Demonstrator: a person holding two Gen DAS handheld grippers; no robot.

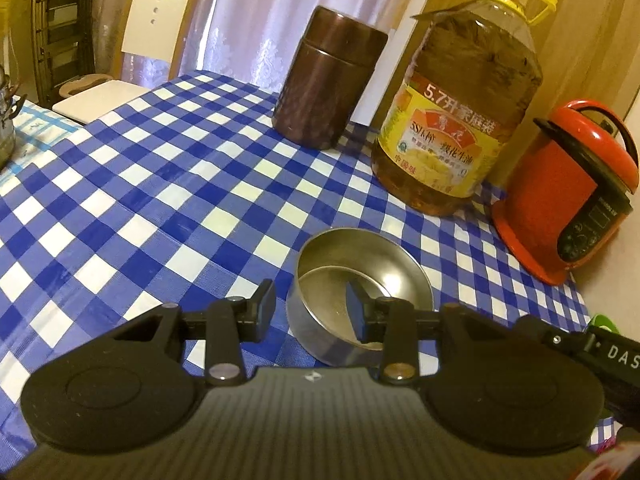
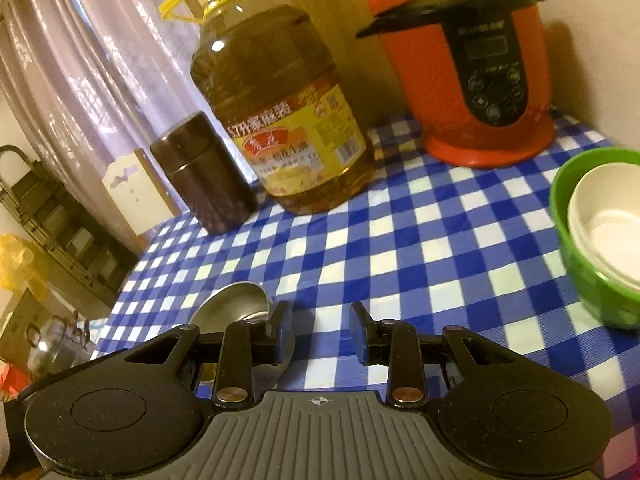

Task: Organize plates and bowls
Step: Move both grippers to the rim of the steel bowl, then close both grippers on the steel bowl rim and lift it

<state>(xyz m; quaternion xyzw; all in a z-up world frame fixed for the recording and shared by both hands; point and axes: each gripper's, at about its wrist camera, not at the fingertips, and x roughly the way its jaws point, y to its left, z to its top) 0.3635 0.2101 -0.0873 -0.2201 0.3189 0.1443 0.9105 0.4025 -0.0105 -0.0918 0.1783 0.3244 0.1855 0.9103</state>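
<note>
The steel bowl sat on the blue-and-white checked tablecloth, just in front of your left gripper. That gripper's jaws stood apart, the right finger reaching over the near rim into the bowl and the left finger outside it over the cloth; I could not tell whether either finger touched the metal. From the right wrist camera the same steel bowl showed partly behind the left finger of your right gripper, whose jaws were spread with nothing between them but checked cloth.

Well to the right in that view, a green bowl stood near the table edge with a white bowl nested inside it.

Behind the steel bowl, toward the back of the table, stood a large peanut oil bottle with a yellow cap handle, a dark brown canister to its left, and a red electric pressure cooker to its right. Beyond the table's far edge you had a white chair against a pale curtain.
</note>
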